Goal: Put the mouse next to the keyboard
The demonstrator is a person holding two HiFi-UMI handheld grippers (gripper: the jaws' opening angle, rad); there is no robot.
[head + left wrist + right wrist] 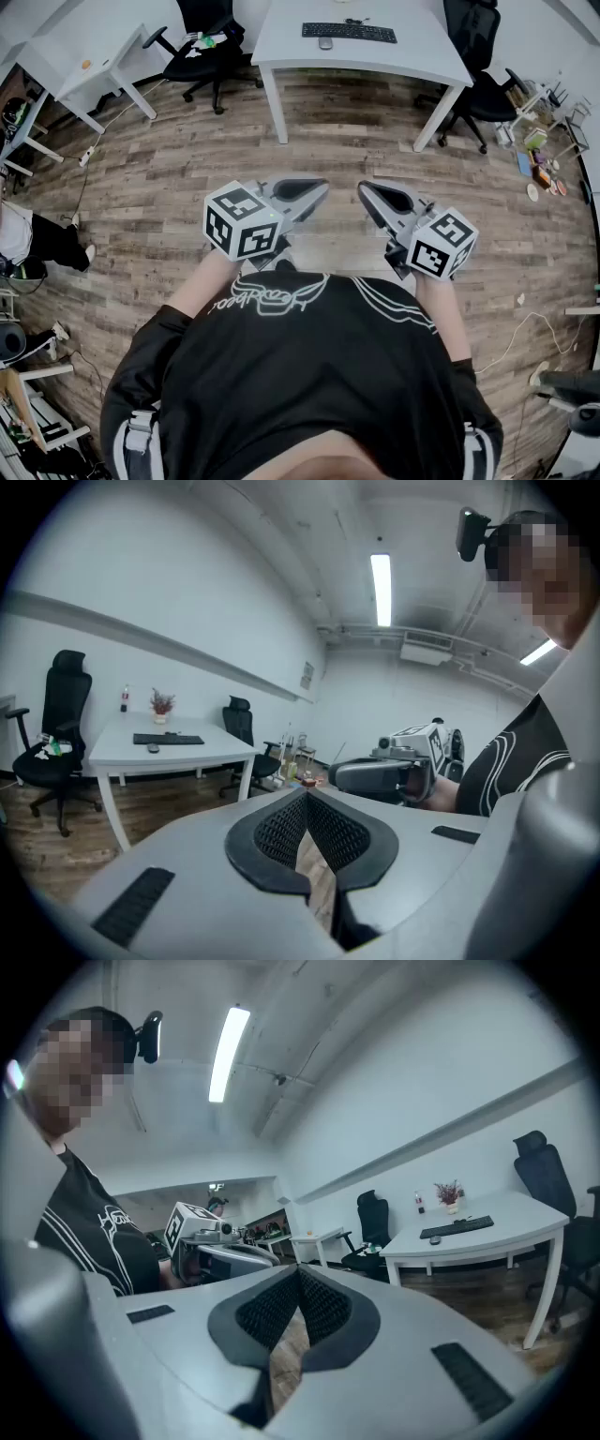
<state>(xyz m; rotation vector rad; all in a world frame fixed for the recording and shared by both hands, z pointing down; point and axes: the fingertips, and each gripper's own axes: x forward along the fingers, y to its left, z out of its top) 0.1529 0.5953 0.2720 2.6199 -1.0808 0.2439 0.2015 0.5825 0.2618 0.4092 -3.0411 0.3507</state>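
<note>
A black keyboard [349, 32] lies on the white table [412, 52] at the far side of the room. A small grey mouse [325, 42] rests just in front of the keyboard's left part. I hold both grippers close to my chest, over the wooden floor and well short of the table. My left gripper [319, 190] and right gripper [364, 191] are both shut, with nothing between the pads. The left gripper view shows the keyboard [168, 739] and mouse [153, 748] far off. In the right gripper view the keyboard [457, 1227] and mouse [435, 1239] are also distant.
Black office chairs [202, 52] [478, 89] stand at the table's left and right ends. A second white desk [89, 70] is at the far left. Loose items litter the floor at the right [539, 159], and cables run along the left. A potted plant [161, 705] sits on the table.
</note>
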